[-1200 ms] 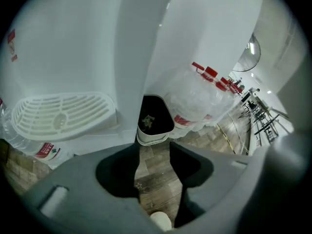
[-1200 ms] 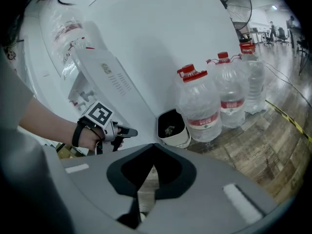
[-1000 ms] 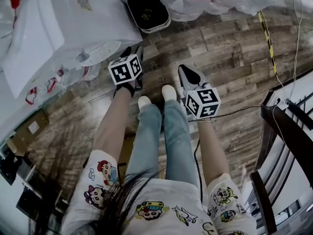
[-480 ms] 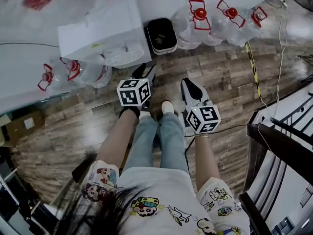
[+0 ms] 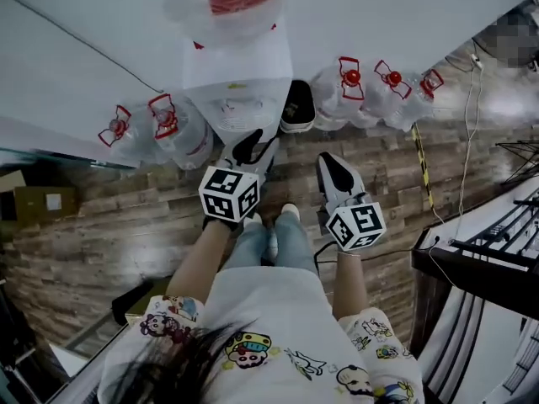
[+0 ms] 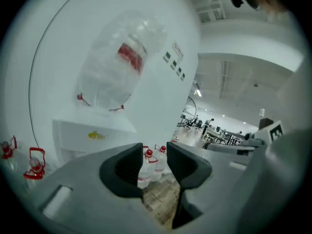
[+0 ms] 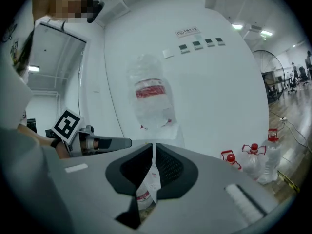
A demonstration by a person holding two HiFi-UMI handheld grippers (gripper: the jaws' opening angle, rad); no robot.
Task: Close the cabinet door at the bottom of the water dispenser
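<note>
Water dispenser stands against the white wall, just ahead of both grippers, water jugs on the floor either side; its bottom cabinet door can't be made out; left gripper has jaws apart and closing, nothing between; right gripper is barely a slit apart, closing, empty too.

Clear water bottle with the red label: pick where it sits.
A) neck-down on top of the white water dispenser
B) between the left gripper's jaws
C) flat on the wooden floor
A: the clear water bottle with the red label stands neck-down on the white water dispenser.
</note>
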